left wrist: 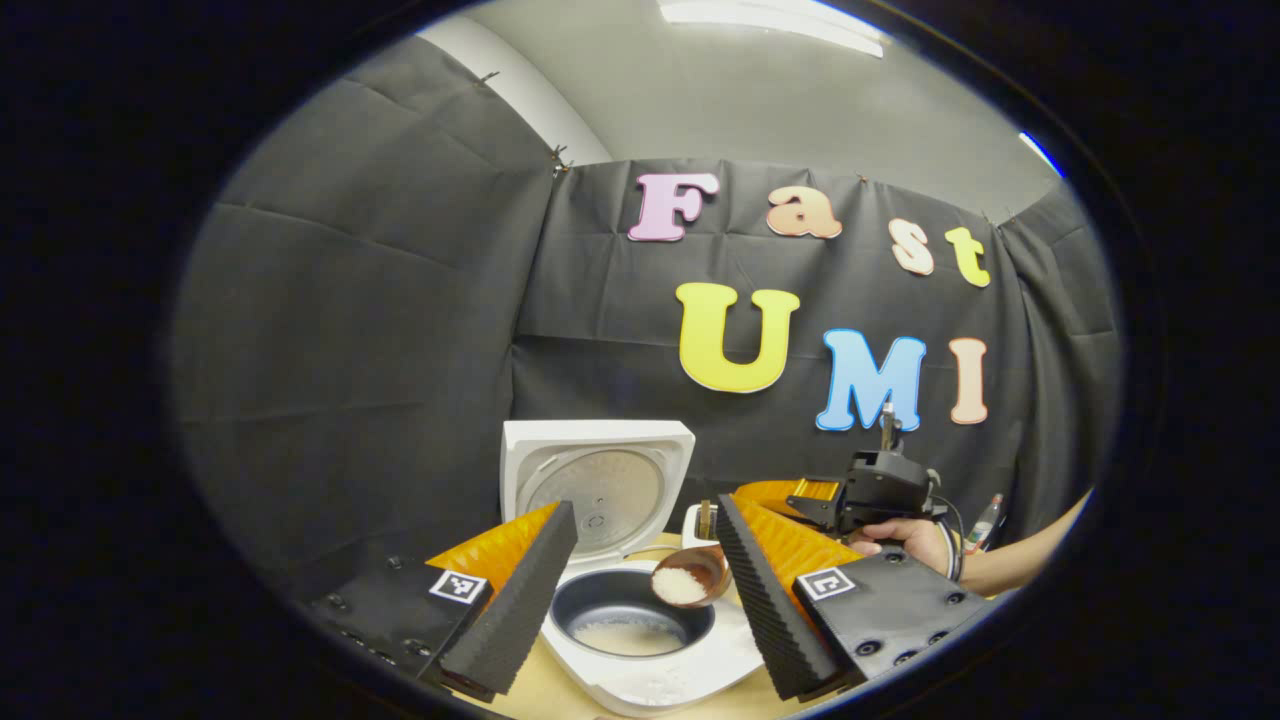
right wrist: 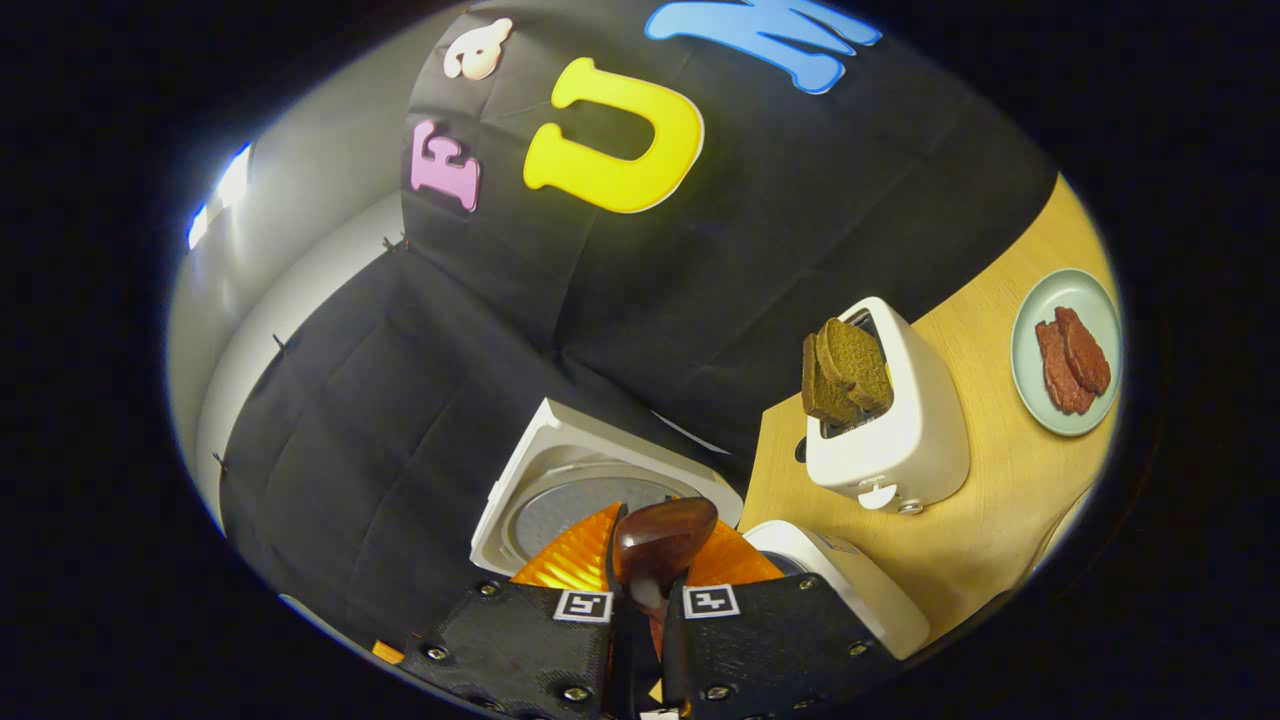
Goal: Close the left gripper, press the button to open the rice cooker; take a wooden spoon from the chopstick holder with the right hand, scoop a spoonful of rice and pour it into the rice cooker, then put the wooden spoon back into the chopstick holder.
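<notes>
Left gripper (left wrist: 640, 590) nearest, jaws spread wide, holding nothing, framing the white square rice cooker (left wrist: 640, 640) on the wood-tone counter (right wrist: 1000, 520). Lid is up; some rice lies in the dark inner pot (left wrist: 630, 625). Right gripper (right wrist: 640, 600) clamped on the dark wooden spoon (left wrist: 688, 578), whose bowl of white rice hangs over the pot rim. Step: pouring. Next: tilt the spoon, then return it to the holder. No readable brand or label; only square fiducial tags on the grippers.

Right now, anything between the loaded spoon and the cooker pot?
Nothing visible. The spoon, rice in its bowl, sits over the pot's right rim, lid up behind, right gripper shut on its handle.
</notes>
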Demonstrator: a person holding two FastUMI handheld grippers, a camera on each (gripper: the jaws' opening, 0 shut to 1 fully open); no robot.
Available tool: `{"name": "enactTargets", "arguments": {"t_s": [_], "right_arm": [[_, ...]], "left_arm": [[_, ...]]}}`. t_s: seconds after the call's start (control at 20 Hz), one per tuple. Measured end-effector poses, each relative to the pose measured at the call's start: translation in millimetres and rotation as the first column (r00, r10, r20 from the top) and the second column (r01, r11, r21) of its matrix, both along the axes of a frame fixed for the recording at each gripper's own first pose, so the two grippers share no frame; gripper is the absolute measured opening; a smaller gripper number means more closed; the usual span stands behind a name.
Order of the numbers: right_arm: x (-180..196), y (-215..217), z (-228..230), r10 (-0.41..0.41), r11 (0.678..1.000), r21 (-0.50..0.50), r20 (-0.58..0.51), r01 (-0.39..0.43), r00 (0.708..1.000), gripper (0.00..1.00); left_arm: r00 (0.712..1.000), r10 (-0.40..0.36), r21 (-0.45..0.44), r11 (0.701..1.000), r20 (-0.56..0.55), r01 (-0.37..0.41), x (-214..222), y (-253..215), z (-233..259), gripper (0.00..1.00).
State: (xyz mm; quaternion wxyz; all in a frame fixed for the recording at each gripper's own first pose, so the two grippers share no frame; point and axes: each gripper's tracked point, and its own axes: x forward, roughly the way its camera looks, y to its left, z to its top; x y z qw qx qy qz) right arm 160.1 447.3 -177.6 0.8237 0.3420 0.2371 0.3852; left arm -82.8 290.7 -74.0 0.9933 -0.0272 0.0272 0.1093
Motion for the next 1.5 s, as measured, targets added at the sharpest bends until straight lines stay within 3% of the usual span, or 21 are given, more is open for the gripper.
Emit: {"name": "enactTargets", "arguments": {"t_s": [0.4,0.5,0.6,0.75,0.8,0.95,1.0,1.05,1.1,1.15,1.25,1.35,1.5], "right_arm": [[-12.3,58.3,-34.8,0.137,0.959,-0.266,0.158,-0.092,0.978,0.12],[-16.7,69.8,-42.8,0.187,0.930,-0.353,0.219,-0.101,0.957,0.11],[-23.9,80.3,-43.5,0.263,0.889,-0.445,0.302,-0.108,0.916,0.12],[-47.6,90.3,-30.7,0.406,0.823,-0.558,0.441,-0.110,0.800,0.12],[-58.0,93.2,-25.7,0.455,0.798,-0.596,0.492,-0.094,0.742,0.11],[-86.2,94.0,-9.2,0.597,0.721,-0.692,0.612,-0.013,0.520,0.11],[-91.9,95.3,-5.1,0.626,0.708,-0.707,0.629,0.003,0.461,0.11],[-96.1,96.8,-2.0,0.643,0.702,-0.712,0.640,0.011,0.421,0.11],[-95.9,98.9,-4.6,0.650,0.702,-0.712,0.645,0.009,0.402,0.11],[-93.1,98.8,-6.8,0.648,0.705,-0.709,0.648,0.005,0.400,0.12],[-88.2,93.4,-7.7,0.617,0.728,-0.685,0.650,-0.008,0.443,0.12],[-81.5,88.1,0.6,0.544,0.778,-0.627,0.641,-0.039,0.542,0.12],[-60.5,70.2,2.6,0.370,0.878,-0.472,0.566,-0.079,0.737,0.12]], "left_arm": [[0.998,0.048,-0.010,0.999,-0.032,-0.048,-17.4,22.3,-15.1,0.96],[0.998,0.060,-0.014,0.998,-0.035,-0.060,-20.2,26.7,-16.4,0.96],[0.997,0.069,-0.015,0.997,-0.035,-0.069,-20.9,28.8,-17.2,0.98],[0.997,0.070,-0.015,0.997,-0.033,-0.071,-24.0,28.2,-17.5,0.97],[0.997,0.072,-0.010,0.997,-0.035,-0.073,-24.8,28.6,-18.3,0.97],[0.996,0.078,-0.009,0.997,-0.035,-0.078,-25.4,29.3,-18.9,0.97],[0.997,0.075,-0.016,0.997,-0.031,-0.076,-25.0,28.1,-17.8,0.96],[0.997,0.073,-0.025,0.997,-0.024,-0.073,-25.5,26.2,-18.0,0.96],[0.997,0.076,-0.029,0.997,-0.022,-0.077,-26.2,25.3,-17.2,0.96],[0.997,0.078,-0.030,0.996,-0.022,-0.079,-27.4,25.0,-19.2,0.97],[0.997,0.077,-0.023,0.997,-0.022,-0.077,-28.0,22.3,-17.2,0.98],[0.997,0.075,-0.013,0.997,-0.020,-0.075,-30.7,20.7,-16.2,0.97],[0.997,0.070,-0.021,0.997,-0.020,-0.071,-29.4,14.9,-14.0,0.96]]}}
